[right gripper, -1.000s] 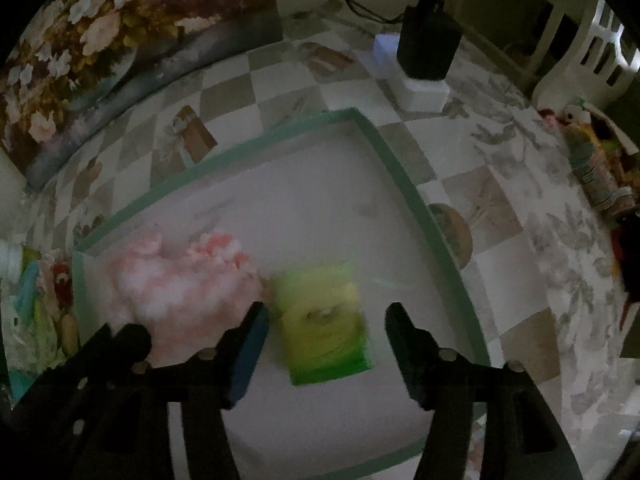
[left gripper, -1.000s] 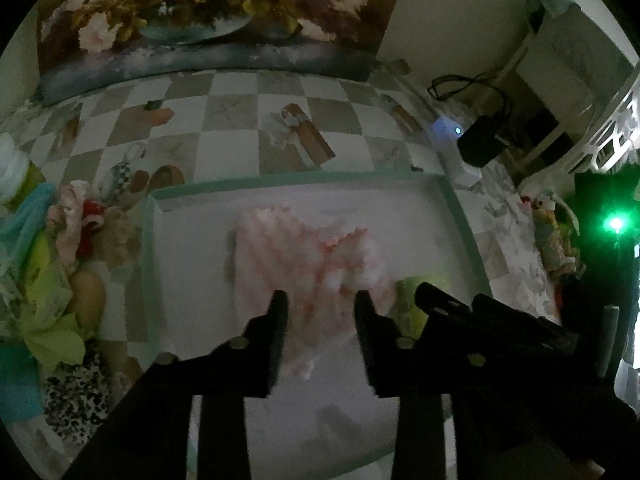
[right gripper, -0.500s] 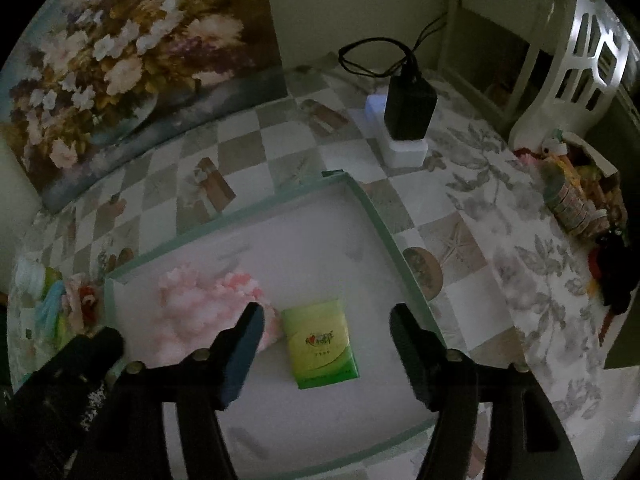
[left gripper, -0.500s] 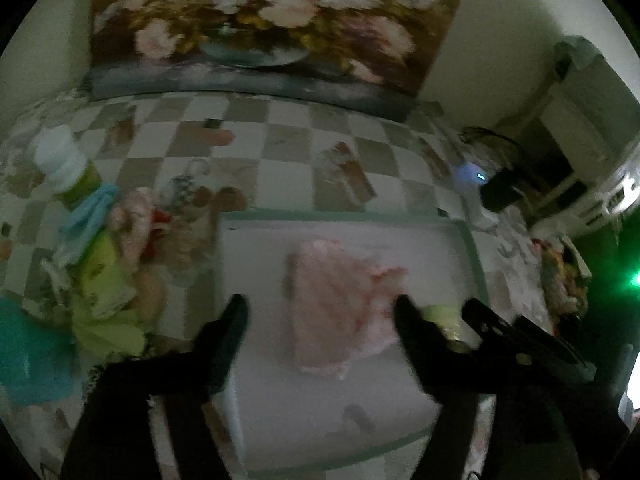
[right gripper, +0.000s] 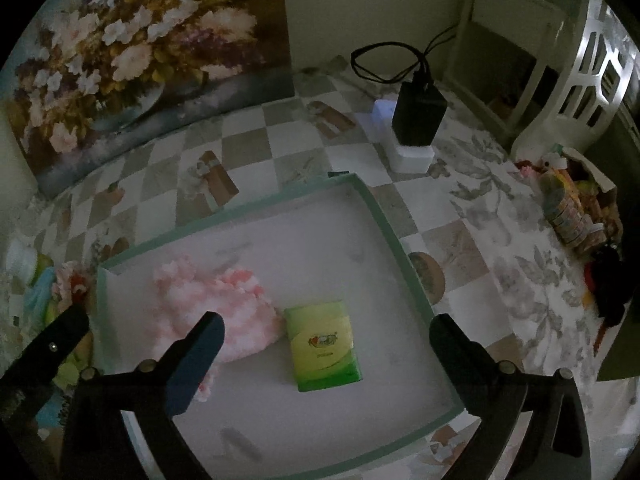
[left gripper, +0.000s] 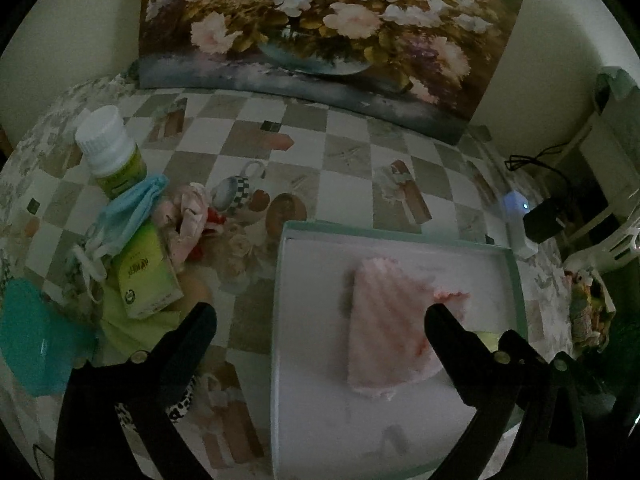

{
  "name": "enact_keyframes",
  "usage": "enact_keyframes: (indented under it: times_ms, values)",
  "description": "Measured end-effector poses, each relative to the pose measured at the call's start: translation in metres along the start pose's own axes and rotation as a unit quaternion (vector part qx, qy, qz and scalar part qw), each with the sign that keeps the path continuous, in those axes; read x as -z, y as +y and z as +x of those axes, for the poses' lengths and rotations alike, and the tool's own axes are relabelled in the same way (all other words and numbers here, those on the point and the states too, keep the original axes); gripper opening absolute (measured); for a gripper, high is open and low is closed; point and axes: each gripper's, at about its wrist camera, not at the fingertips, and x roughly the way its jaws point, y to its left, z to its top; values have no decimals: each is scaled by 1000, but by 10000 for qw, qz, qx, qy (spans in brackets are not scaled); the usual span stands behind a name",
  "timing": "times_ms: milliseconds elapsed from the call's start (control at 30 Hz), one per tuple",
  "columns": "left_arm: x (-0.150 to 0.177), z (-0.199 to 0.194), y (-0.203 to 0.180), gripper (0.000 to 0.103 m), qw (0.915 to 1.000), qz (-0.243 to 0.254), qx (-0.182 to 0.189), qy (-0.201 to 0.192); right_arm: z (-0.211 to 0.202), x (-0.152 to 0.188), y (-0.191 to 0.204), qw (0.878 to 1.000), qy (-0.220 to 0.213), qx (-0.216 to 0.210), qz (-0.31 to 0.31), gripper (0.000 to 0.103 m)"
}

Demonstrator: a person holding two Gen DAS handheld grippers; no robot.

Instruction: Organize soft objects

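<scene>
A white tray with a green rim (left gripper: 400,235) (right gripper: 384,216) lies on the checkered table. In it lie a fluffy pink cloth (left gripper: 384,332) (right gripper: 216,304) and a green tissue pack (right gripper: 324,352). My left gripper (left gripper: 320,320) is open and empty, raised above the tray's left edge. My right gripper (right gripper: 326,326) is open and empty above the tissue pack. Left of the tray is a pile of soft things: a blue face mask (left gripper: 128,216), a second green tissue pack (left gripper: 144,272), pink fabric (left gripper: 188,216) and a yellow-green cloth (left gripper: 132,328).
A white-capped bottle (left gripper: 110,148) and a teal lid (left gripper: 32,348) stand by the pile. A flower painting (left gripper: 320,20) leans on the back wall. A black charger on a white power strip (right gripper: 416,120) sits right of the tray, snack packets (right gripper: 568,204) farther right.
Both grippers have lifted and pulled back from the tray. The left gripper opened wide, letting go of the pink cloth, and swung left so the pile shows. The right gripper stays open.
</scene>
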Motion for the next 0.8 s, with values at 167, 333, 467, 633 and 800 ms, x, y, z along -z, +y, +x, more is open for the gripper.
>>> enact_keyframes:
  times_ms: [167, 333, 467, 633, 800]
  values:
    - [0, -1, 0, 103, 10000, 15, -8, 24, 3, 2, 3, 9999, 88, 66, -62, 103]
    - [-2, -4, 5, 103, 9997, 15, -223, 37, -4, 3, 8, 9998, -13, 58, -168, 103]
    - [-6, -7, 13, 103, 9989, 95, -461, 83, -8, 5, 22, 9997, -48, -31, -237, 103]
    - [-12, -12, 34, 103, 9979, 12, -634, 122, -7, 10, 42, 9980, 73, -507, -363, 103]
    - [-18, -23, 51, 103, 9974, 30, -720, 76, -10, 15, 58, 9971, 74, -576, -483, 103]
